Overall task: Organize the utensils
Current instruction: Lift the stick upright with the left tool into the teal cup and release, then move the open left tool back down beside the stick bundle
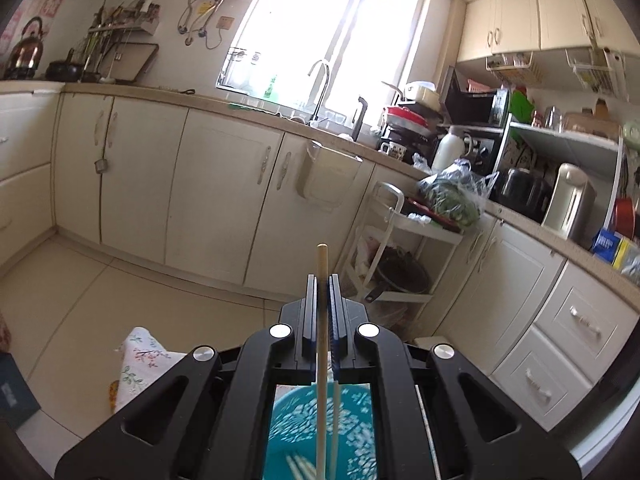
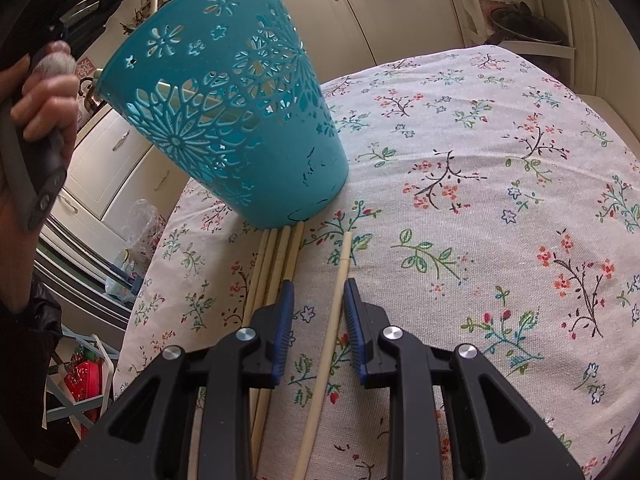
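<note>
On the bench, a bin stands at twelve o'clock from loose chopsticks; right gripper fingers straddle one chopstick ungripped, while left gripper fingers clamp another stick.

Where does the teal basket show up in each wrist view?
Left wrist: the teal basket sits at the bottom centre, seen from above through the left gripper, which is shut on a chopstick.
Right wrist: it fills the upper left, standing on the floral tablecloth.
Shared landmark: the floral tablecloth, a corner at lower left of the left view.
</note>
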{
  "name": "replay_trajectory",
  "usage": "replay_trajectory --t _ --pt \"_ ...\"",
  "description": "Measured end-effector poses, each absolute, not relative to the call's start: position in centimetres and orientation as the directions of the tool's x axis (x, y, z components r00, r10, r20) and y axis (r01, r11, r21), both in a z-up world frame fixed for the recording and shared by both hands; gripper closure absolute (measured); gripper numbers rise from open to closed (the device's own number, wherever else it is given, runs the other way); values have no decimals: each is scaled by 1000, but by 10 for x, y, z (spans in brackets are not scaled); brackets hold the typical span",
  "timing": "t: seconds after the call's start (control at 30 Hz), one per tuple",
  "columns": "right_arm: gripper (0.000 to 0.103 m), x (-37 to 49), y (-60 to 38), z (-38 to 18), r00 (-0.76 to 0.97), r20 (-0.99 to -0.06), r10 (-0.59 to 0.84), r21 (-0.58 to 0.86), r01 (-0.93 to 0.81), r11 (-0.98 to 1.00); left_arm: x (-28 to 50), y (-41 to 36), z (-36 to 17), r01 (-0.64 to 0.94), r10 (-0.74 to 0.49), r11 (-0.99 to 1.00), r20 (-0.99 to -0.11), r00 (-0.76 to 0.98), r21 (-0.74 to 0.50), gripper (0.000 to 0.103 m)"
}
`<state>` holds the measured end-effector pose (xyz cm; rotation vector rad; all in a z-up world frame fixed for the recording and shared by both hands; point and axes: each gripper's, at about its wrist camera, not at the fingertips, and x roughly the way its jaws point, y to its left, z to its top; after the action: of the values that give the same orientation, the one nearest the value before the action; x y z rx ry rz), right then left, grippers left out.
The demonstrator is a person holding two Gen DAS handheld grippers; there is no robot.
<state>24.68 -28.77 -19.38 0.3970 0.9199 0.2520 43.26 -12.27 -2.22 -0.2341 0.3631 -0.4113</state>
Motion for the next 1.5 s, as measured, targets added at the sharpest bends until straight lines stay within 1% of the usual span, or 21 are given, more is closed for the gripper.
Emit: replay_trajectory --t 0.23,0.3,0.37,0.4,0.43,0.5,0.57,0.63,0.8,0.9,1.0,1.03,1.07,1.13,1.27,1.37,1.4,1.47,1.5 --pt "77 247 -288 -194 584 -718 378 439 -41 898 410 -118 -40 361 -435 896 -352 829 -258 98" --pt "77 247 -288 -194 584 -718 378 439 -41 898 403 -115 -40 365 -436 897 -365 823 -248 95" --pt "77 247 -288 -194 584 -718 378 438 -42 898 391 -105 -35 357 -429 900 -366 825 -251 87" --pt "77 247 -288 -194 584 -719 377 437 -42 898 384 -98 -34 346 -422 902 -360 832 -258 75" --pt "77 247 -288 -194 584 -719 376 437 -41 899 377 -91 -34 328 -409 906 -352 842 -267 60" --pt "77 247 -286 -193 583 -725 368 425 -43 904 358 -69 -37 276 -367 918 -346 863 -285 47" --pt "75 245 -282 -191 580 -736 349 396 -49 917 342 -49 -50 229 -331 928 -366 870 -294 42" --pt "71 244 -277 -189 578 -746 331 367 -57 928 327 -31 -79 157 -277 944 -437 856 -291 34" --pt "70 240 -266 -186 577 -771 269 285 -66 956 316 -17 -158 65 -248 950 -615 748 -305 34" --pt "70 238 -265 -186 575 -782 241 254 -60 965 315 -26 -181 71 -265 949 -657 706 -306 34" --pt "72 237 -258 -186 568 -801 190 188 -64 980 312 -38 -186 110 -274 954 -664 695 -279 32" --pt "78 237 -253 -186 567 -807 162 147 -73 986 311 -40 -188 116 -270 957 -665 696 -268 30" --pt "81 236 -247 -186 569 -814 113 82 -81 993 312 -44 -191 117 -264 959 -673 690 -257 28" --pt "87 234 -243 -186 572 -816 84 31 -102 994 315 -45 -194 108 -268 958 -692 671 -266 26" --pt "88 234 -250 -184 539 -834 117 65 -114 991 319 -42 -198 88 -277 952 -700 659 -293 24" --pt "89 235 -246 -183 529 -843 95 16 -152 988 322 -46 -203 90 -280 952 -715 641 -292 24" --pt "93 236 -246 -183 526 -845 102 21 -158 987 322 -48 -203 95 -282 952 -718 636 -290 23" --pt "96 236 -252 -184 515 -846 139 76 -141 987 322 -49 -203 97 -279 954 -721 634 -285 23" --pt "97 236 -259 -183 510 -843 171 126 -121 985 322 -49 -203 96 -280 953 -721 634 -286 23"
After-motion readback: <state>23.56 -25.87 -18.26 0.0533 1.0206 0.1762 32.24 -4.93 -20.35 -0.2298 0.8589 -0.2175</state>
